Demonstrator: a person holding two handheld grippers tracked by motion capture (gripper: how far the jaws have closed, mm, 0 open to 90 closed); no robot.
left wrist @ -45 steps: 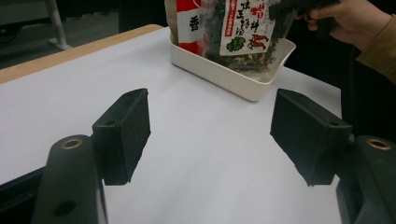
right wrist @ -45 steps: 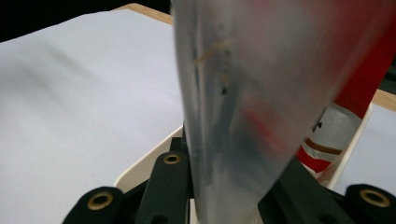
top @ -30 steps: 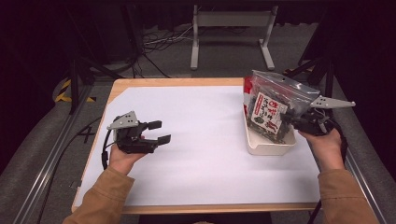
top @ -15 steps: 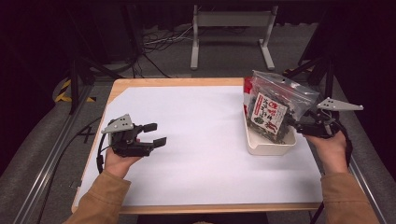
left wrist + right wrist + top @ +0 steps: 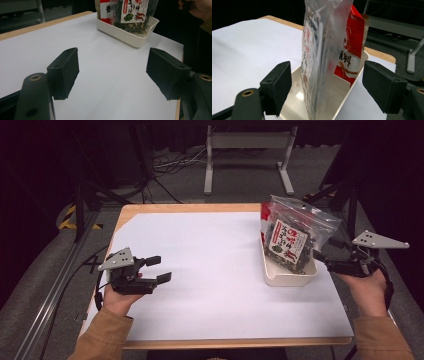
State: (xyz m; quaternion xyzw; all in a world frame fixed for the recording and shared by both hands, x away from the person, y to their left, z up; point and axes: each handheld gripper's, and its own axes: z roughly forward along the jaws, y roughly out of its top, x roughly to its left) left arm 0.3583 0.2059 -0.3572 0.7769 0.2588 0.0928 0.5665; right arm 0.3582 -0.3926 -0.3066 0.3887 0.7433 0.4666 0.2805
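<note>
1. High view: the clear snack bag [image 5: 294,236] is standing upright in the white tray [image 5: 286,276] at the table's [image 5: 210,270] right side. The right gripper [image 5: 322,259] is hovering just beside the tray, the left gripper [image 5: 159,269] well apart from it.
2. Left gripper view: jaws are gaping wide over bare table, empty.
3. Right gripper view: jaws are spread apart, the bag between them, untouched.

2 bags [image 5: 292,237], 1 tray [image 5: 287,276], 2 hand-held grippers [image 5: 157,270]

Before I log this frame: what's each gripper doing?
Left gripper: open, holding nothing, above the table.
Right gripper: open, holding nothing, jaws either side of the clear bag in the tray.
</note>
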